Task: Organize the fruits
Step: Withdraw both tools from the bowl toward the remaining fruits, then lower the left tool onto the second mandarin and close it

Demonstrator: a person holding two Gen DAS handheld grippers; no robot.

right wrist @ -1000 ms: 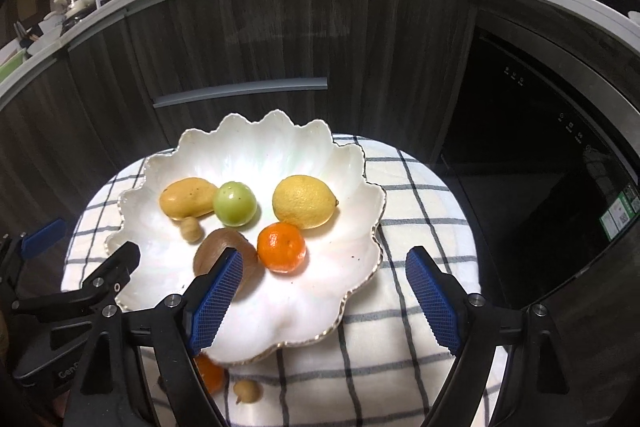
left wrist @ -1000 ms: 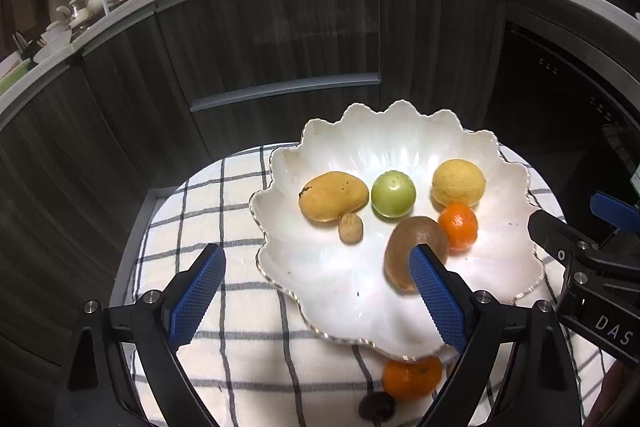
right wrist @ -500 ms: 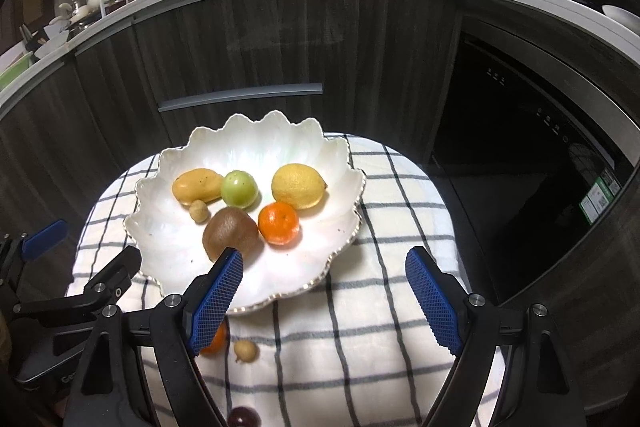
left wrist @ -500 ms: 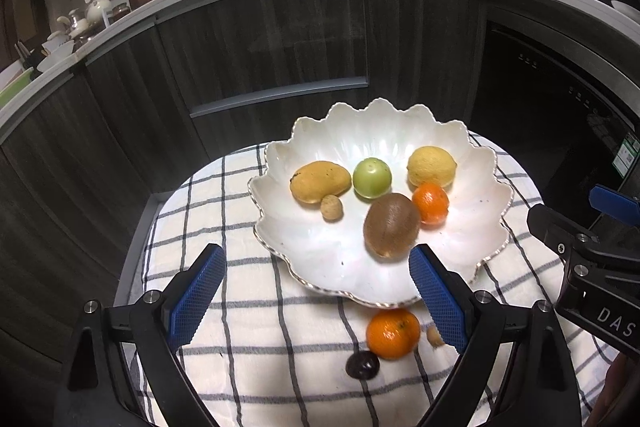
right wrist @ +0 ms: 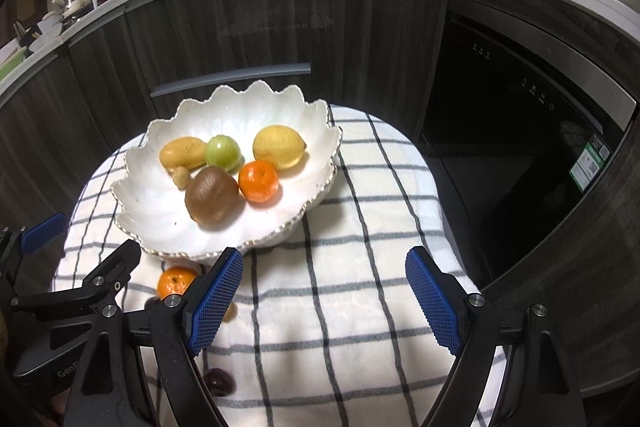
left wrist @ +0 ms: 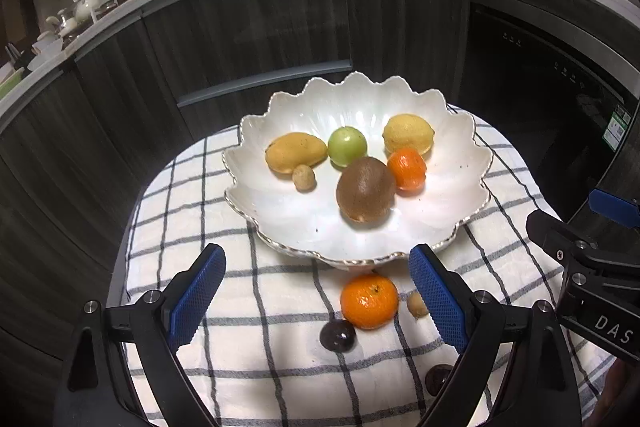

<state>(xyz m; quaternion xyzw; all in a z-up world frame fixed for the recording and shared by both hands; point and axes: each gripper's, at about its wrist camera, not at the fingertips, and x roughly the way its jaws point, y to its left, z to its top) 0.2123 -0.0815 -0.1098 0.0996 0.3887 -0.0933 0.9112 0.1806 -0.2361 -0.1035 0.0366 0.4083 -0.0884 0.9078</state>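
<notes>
Fruits are seen from the left wrist in a scalloped white bowl (left wrist: 476, 163) set toward the far edge of a table covered by a checked cloth (left wrist: 248, 311). Inside are found a mango (left wrist: 295, 158), a green fruit (left wrist: 347, 146), a lemon (left wrist: 408, 139), an orange (left wrist: 407, 169), a kiwi (left wrist: 365, 189) and a small tan fruit (left wrist: 304, 177) touching the mango. On the cloth just in front of the bowl's near rim, a second orange (left wrist: 369, 301) is flanked by a dark round fruit (left wrist: 337, 335) and a small tan one (left wrist: 416, 304); another dark fruit (left wrist: 437, 379) lies nearer the near edge. The left hand-held gripper (left wrist: 316, 299) is held with its blue pads wide apart and nothing between them. The right hand-held gripper (left wrist: 592, 251) is seen only partly at the right side.

From the right wrist, the bowl (right wrist: 136, 195) is seen toward the far left corner with the same six fruits inside. The loose orange (right wrist: 174, 281) is partly hidden behind a pad, and a dark fruit (right wrist: 219, 381) lies near the near edge. The right hand-held gripper (right wrist: 324, 301) is spread wide over bare cloth (right wrist: 332, 307), gripping nothing.
</notes>
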